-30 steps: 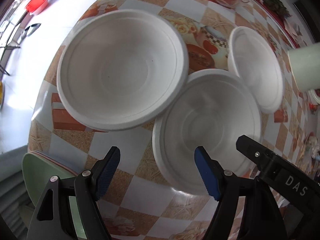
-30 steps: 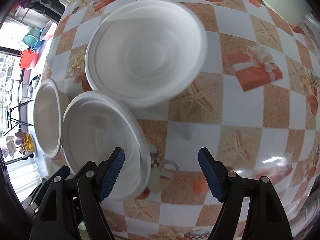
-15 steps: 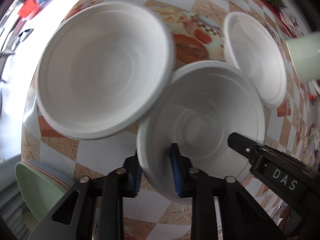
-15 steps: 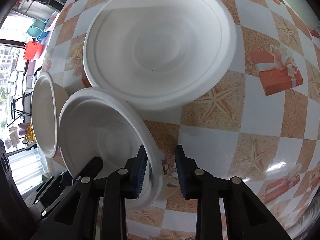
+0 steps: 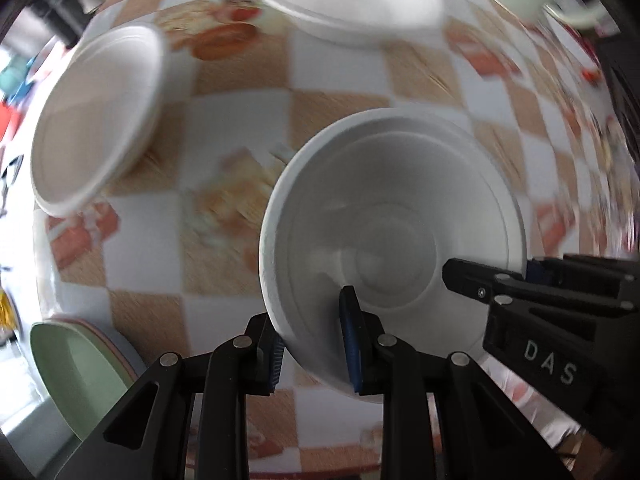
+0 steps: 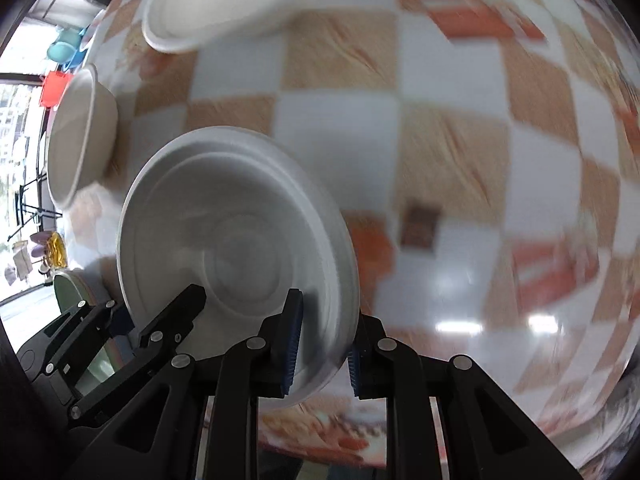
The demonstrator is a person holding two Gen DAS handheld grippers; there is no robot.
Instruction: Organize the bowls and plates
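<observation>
I have both tongs clamped on one white bowl (image 5: 394, 216) — the left gripper (image 5: 314, 344) pinches its near rim, one pad inside the bowl and one outside. The right gripper (image 6: 322, 350) bites the opposite edge of the same bowl (image 6: 236, 240) the same way. The bowl looks lifted off the checkered tablecloth (image 5: 240, 140), though blur makes that uncertain. My left camera shows a green plate (image 5: 76, 364) at lower left and the right tool's black body crossing in — the right camera shows that plate only as a sliver. Both views show two more white bowls (image 5: 96, 116) (image 5: 348, 0) farther off, apart from each other.
</observation>
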